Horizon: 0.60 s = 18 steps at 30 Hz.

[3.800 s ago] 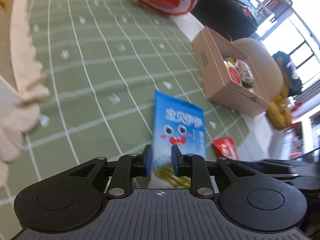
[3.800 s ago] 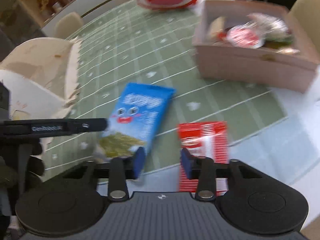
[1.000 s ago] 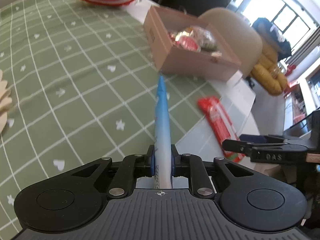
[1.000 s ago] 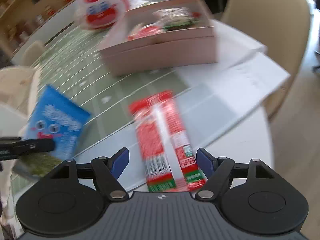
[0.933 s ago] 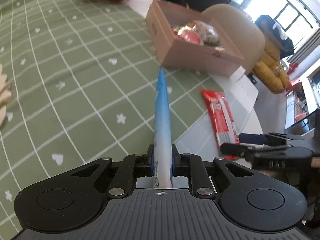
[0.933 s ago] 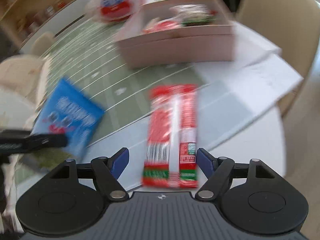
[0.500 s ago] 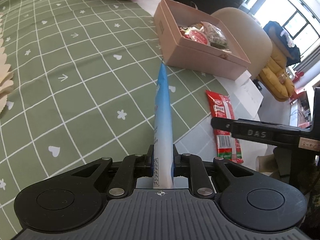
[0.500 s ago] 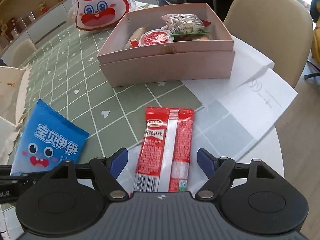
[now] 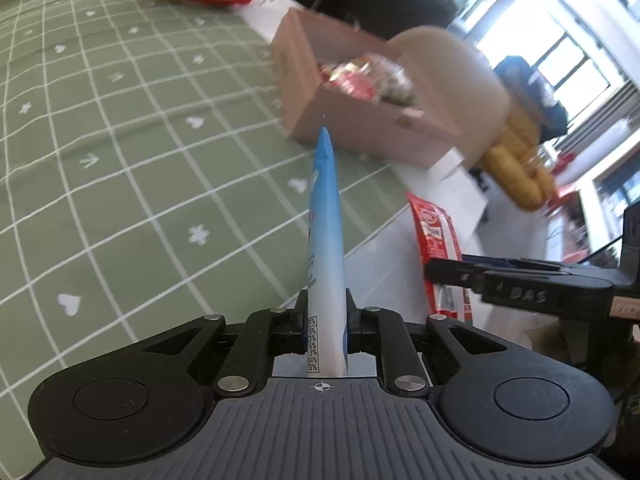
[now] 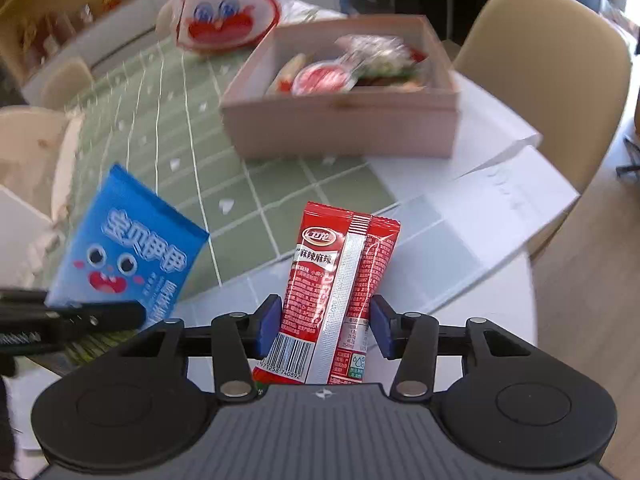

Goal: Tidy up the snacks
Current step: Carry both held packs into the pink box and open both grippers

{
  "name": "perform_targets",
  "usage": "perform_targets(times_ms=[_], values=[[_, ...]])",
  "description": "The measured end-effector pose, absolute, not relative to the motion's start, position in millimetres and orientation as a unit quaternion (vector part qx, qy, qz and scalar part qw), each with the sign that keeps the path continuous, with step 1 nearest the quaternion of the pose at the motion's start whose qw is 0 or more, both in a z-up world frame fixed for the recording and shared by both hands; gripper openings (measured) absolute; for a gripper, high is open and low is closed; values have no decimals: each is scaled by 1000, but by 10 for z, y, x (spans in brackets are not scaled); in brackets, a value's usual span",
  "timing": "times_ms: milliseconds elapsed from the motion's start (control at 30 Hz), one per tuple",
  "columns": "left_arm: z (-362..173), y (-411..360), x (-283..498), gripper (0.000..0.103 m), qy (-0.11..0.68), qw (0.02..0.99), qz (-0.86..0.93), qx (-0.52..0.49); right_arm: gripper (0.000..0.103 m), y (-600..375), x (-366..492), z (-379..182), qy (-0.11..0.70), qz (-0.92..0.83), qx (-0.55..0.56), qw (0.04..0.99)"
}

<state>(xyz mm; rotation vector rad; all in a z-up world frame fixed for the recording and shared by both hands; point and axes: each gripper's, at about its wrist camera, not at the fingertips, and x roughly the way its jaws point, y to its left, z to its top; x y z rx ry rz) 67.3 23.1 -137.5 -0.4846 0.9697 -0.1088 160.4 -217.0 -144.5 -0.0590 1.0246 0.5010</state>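
My left gripper point(image 9: 326, 312) is shut on a blue snack packet point(image 9: 326, 220), seen edge-on and held above the green checked tablecloth point(image 9: 120, 140). In the right wrist view the blue packet point(image 10: 128, 256) shows its cartoon face at the left. My right gripper point(image 10: 324, 320) has its jaws closing on a red snack packet point(image 10: 336, 280); the blue pads touch both long edges and the packet tilts up off the table. The red packet point(image 9: 434, 232) also shows in the left wrist view. Beyond stands an open pink box point(image 10: 340, 128) with several wrapped snacks inside.
A white-and-red rabbit-face bag point(image 10: 226, 8) sits behind the box. White paper sheets point(image 10: 500, 200) lie at the table's right edge beside a beige chair point(image 10: 552, 60). A cream scalloped box point(image 10: 36, 152) stands at the left.
My right gripper's jaws have narrowed onto the red packet, which has tilted up off the table. The left gripper keeps hold of the blue packet in about the same place.
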Motion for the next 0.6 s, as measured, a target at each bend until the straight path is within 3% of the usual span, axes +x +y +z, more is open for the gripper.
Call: perform_targets(times_ms=[133, 367, 467, 600], values=[[-964, 258, 832, 17, 413, 862, -91, -281, 47, -2380, 1686, -918, 437, 248, -12, 864], [-41, 261, 1719, 17, 321, 898, -123, -276, 47, -2606, 2130, 289, 296, 240, -13, 925], [-58, 253, 2184, 18, 324, 894, -113, -289, 47, -2630, 2326, 512, 261, 226, -22, 938], [-538, 312, 2772, 17, 365, 856, -109, -349, 47, -2658, 2587, 483, 258, 220, -26, 940]])
